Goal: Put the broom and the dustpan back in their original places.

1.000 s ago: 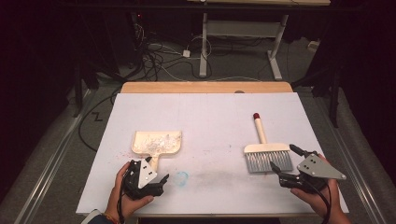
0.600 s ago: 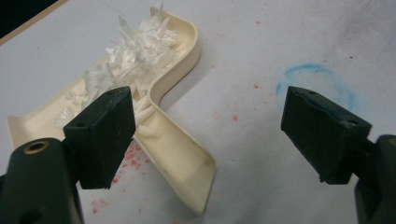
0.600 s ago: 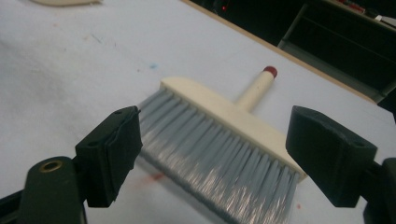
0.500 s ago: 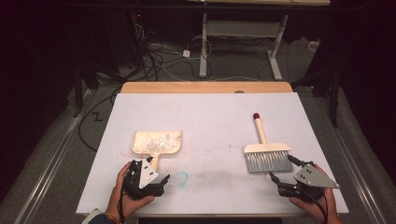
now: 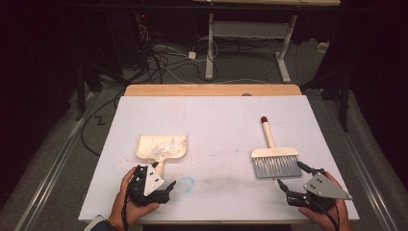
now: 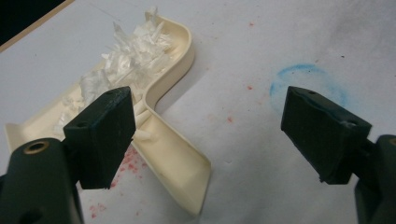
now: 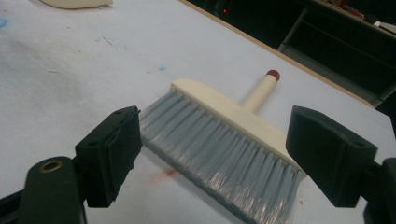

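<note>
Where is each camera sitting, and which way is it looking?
High view: above the person's side, looking forward and down on the table; both hands, the left gripper and the right gripper show.
Left gripper view: rides the left gripper, looking along its open jaws at the dustpan holding white shreds.
Right gripper view: rides the right gripper, looking along its open jaws at the brush.
Shared: the dustpan and the blue ring mark appear in the high view and the left gripper view.

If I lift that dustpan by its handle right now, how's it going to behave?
The dustpan looks like thin moulded plastic, so probably stiff and light. The clear shavings piled loosely in its tray would likely slide or spill if it tilts. Its handle looks smooth, so the left tongs might slip somewhat.
</note>
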{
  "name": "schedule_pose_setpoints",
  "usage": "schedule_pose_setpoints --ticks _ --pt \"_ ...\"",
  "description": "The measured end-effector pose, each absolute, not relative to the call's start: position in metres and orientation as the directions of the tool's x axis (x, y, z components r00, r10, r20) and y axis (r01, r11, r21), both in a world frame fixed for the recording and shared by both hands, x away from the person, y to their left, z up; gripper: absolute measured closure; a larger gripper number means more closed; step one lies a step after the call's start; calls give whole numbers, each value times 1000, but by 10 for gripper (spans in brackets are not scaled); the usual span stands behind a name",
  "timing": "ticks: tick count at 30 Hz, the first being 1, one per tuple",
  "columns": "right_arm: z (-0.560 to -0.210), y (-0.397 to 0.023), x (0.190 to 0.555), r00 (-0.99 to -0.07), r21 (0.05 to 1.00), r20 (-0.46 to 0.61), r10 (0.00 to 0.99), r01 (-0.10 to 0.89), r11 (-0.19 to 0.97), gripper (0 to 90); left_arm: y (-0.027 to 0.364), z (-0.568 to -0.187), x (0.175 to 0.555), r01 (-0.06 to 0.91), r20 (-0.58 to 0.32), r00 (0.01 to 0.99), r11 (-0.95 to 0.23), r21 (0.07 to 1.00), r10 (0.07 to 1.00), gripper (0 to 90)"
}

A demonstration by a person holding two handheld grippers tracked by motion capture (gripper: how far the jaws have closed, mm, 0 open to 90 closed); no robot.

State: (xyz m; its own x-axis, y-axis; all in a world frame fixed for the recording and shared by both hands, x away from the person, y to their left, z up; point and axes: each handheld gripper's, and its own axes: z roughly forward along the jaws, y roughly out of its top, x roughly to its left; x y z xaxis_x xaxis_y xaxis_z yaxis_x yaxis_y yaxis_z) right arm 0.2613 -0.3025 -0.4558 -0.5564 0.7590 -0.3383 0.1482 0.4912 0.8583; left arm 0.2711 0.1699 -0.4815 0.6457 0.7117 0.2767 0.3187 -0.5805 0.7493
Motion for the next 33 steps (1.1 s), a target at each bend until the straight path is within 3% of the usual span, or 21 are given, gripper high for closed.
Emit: schedule_pose_setpoints --ticks 33 --pt "-454 -304 264 -555 857 -345 757 143 495 198 165 -481 273 318 278 647 -583 747 710 170"
